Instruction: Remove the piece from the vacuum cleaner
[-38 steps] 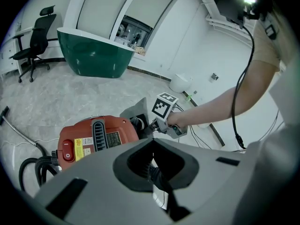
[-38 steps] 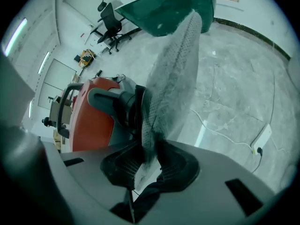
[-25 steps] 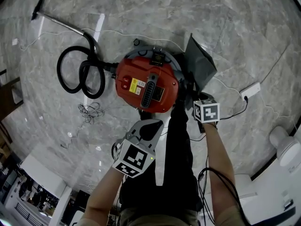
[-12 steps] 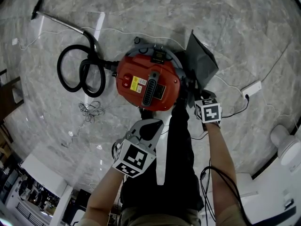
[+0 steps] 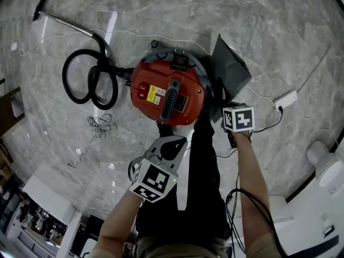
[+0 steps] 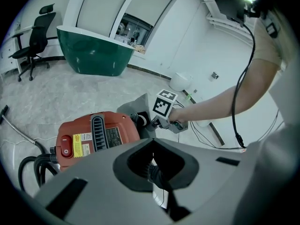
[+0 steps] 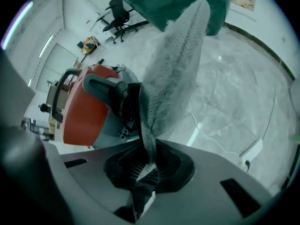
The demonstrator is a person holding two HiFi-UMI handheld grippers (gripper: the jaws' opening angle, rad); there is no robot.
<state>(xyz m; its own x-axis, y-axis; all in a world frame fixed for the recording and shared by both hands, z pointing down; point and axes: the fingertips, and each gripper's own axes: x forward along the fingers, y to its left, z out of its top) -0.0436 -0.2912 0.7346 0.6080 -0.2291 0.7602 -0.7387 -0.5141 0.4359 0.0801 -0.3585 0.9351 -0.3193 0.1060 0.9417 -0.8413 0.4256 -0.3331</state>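
A red vacuum cleaner (image 5: pixel 167 93) stands on the marble floor, its black hose (image 5: pixel 88 79) coiled to the left. A grey cloth dust bag (image 5: pixel 228 71) sticks out from its right side. My right gripper (image 5: pixel 223 105) points steeply down beside that side. In the right gripper view the bag (image 7: pixel 176 64) runs from the vacuum's black port down into my right gripper (image 7: pixel 147 165). Its jaws have just been closing and are shut on the bag's lower edge. My left gripper (image 5: pixel 165 145) hangs back, nearer the person than the vacuum, with its jaws together and nothing between them.
A metal wand (image 5: pixel 70 26) lies at the far left. A loose tangle of white cord (image 5: pixel 102 127) lies below the hose. A white power strip (image 5: pixel 285 100) and its cable lie to the right. A white appliance (image 5: pixel 325 165) stands at the right edge.
My right gripper has tilted a little, its marker cube shifting slightly up and right, with the bag still in its jaws. My left gripper has kept still.
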